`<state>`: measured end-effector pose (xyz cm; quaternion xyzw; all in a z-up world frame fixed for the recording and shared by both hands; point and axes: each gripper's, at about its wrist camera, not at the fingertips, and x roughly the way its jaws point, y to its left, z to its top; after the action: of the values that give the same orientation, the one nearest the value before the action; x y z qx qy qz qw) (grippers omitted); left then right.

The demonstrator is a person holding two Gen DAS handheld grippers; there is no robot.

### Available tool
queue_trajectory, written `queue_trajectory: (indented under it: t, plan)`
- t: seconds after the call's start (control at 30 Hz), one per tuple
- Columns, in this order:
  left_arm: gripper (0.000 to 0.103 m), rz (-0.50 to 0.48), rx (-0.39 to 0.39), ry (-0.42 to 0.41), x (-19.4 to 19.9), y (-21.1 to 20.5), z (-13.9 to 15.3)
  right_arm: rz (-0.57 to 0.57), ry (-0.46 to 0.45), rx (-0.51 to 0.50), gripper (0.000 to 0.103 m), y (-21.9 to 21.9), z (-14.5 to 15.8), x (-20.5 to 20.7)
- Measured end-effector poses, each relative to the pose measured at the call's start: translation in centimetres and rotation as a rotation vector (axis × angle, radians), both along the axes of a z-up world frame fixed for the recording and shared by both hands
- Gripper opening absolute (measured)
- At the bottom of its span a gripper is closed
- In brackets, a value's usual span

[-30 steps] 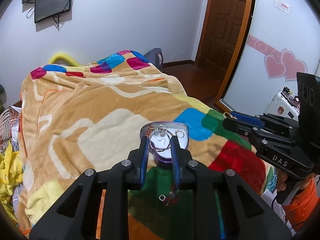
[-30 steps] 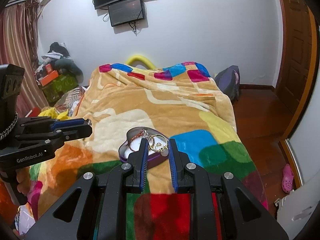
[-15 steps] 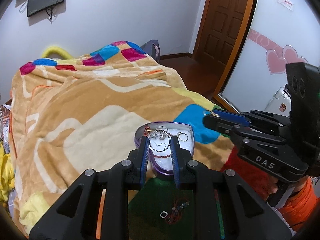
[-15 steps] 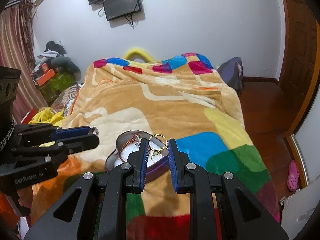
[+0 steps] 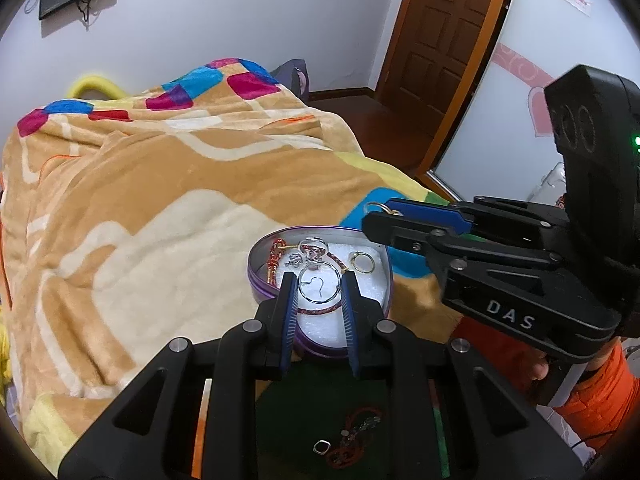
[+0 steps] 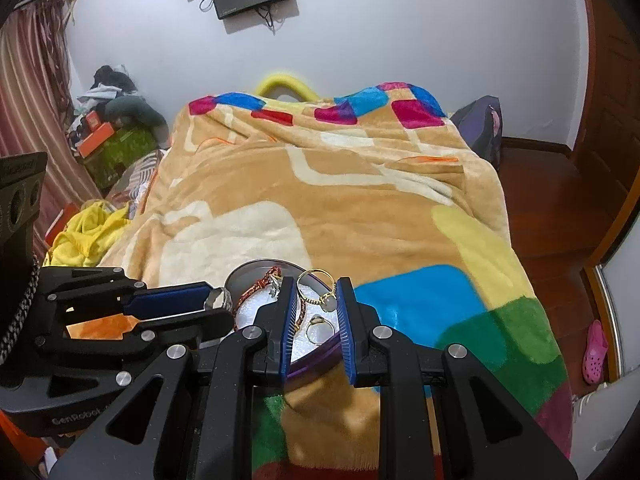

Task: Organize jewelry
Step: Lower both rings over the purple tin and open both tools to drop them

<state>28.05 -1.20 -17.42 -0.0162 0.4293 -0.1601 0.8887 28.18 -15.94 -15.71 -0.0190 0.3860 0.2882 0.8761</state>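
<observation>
A: status?

B: Left gripper [image 5: 319, 290] is clamped on a silver ring [image 5: 319, 283], held upright betw the pads. It's right over the tin [image 5: 256, 280], near edge of the white liner.

A: and R?

B: Right gripper [image 6: 317, 294] is pinching a gold ring [image 6: 320, 280] w/ a pale stone, narrow gap. It's over the tin's right rim [image 6: 320, 354], so a bit further out than L.

A: tin where?

B: On the blanket [image 5: 160, 200], straight ahead of and below both tools. Red cord bracelet [image 5: 276, 258], another gold ring [image 5: 362, 261] & small silver bits already inside.

A: so next?

B: My guess: L drops first, it's the nearer one, ring plane faces me so it should fall flat-ish. R needs a nudge left imo. More pieces [image 5: 352, 436] lie loose on the green patch under L.
</observation>
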Motion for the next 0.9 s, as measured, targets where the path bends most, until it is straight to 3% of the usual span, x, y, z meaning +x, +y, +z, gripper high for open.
queue_trajectory:
  t: [0.57,0.9]
  plan:
    - [0.021,-0.034,-0.004,0.008,-0.3,-0.3,-0.2,0.048,0.067,-0.033,0.018,0.6,-0.9,0.3]
    - [0.021,0.013,0.021,-0.033,-1.9,0.4,1.5,0.018,0.029,-0.044,0.022,-0.1,0.6,-0.6]
